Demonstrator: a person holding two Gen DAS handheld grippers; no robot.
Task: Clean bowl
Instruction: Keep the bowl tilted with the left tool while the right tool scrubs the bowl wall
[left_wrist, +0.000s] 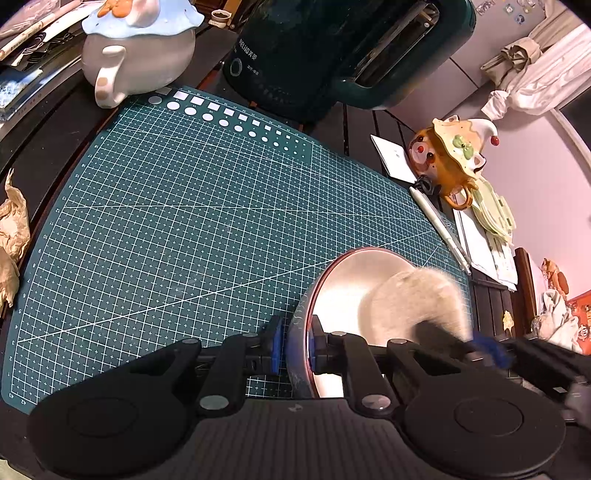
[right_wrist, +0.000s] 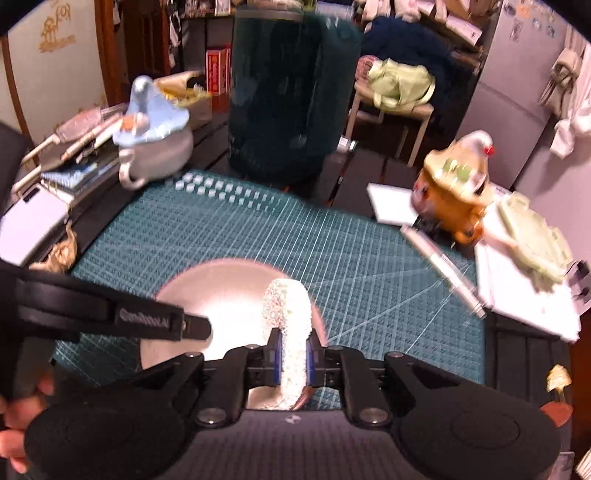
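Two grippers worked one metal bowl (left_wrist: 347, 280) that sat on the green cutting mat (left_wrist: 184, 221), low and right of centre in the left wrist view. The bowl was tipped, its open mouth facing up and to the right of that frame, with its rim running from lower centre toward the upper right. The left gripper (left_wrist: 297, 345) had its blue pads closed narrowly over the near rim, one pad outside the wall and one inside. A blurred pale sponge (left_wrist: 421, 302) curved inside the bowl at the right.

From the right wrist view the bowl (right_wrist: 221, 291) lay at lower centre, mouth toward the camera. The right gripper (right_wrist: 293, 356) was clamped on the sponge (right_wrist: 288, 314), whose long axis ran away from the camera and arched over at its far end, down onto the bowl's inside. Only this view showed the left gripper's finger (right_wrist: 140, 319) from the side, reaching in from the left edge, and a person's fingers at the lower left corner. Only the left view showed the rim grip clearly.
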